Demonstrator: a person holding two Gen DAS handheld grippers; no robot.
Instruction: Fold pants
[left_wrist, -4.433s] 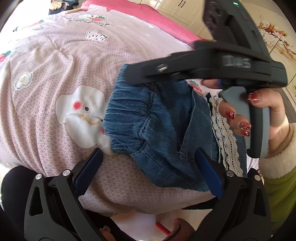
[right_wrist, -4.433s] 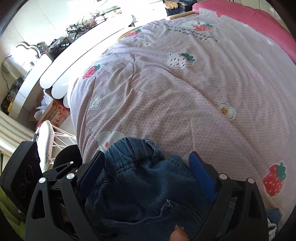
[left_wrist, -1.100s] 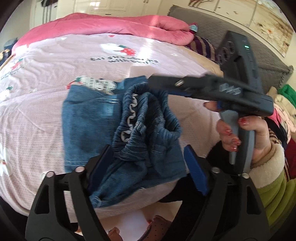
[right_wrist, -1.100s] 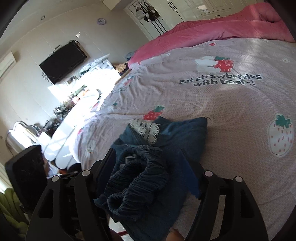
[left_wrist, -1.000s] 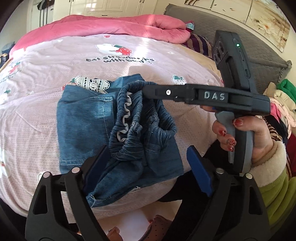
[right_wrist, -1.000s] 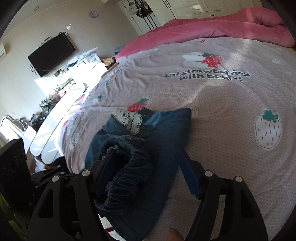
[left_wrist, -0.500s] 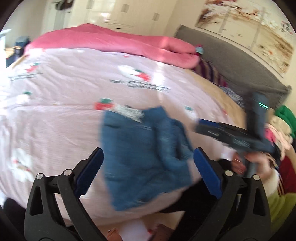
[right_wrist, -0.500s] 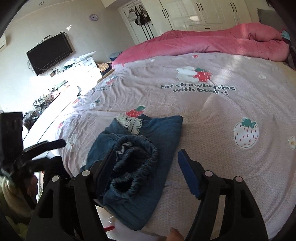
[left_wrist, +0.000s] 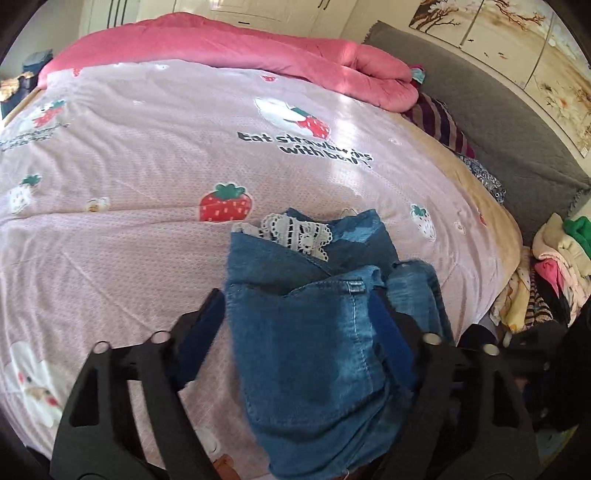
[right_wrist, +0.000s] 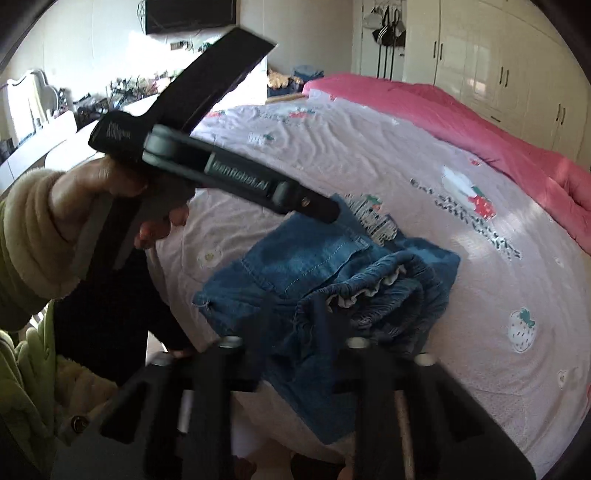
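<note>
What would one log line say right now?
pants: folded on bed | left gripper: jaws open, just closing, nothing gripped | right gripper: jaws shut

Bed (left_wrist: 129, 192) under strawberry quilt; folded denim pants (left_wrist: 314, 332) near its edge

The pants (left_wrist: 310, 332) are small blue denim ones, folded into a compact bundle near the front edge of the bed (left_wrist: 147, 155). A gathered elastic waistband (right_wrist: 369, 295) lies bunched on top, a white lace trim (left_wrist: 295, 230) peeks out at the end farther from that edge, and a stitched pocket (right_wrist: 295, 266) faces up.
</note>
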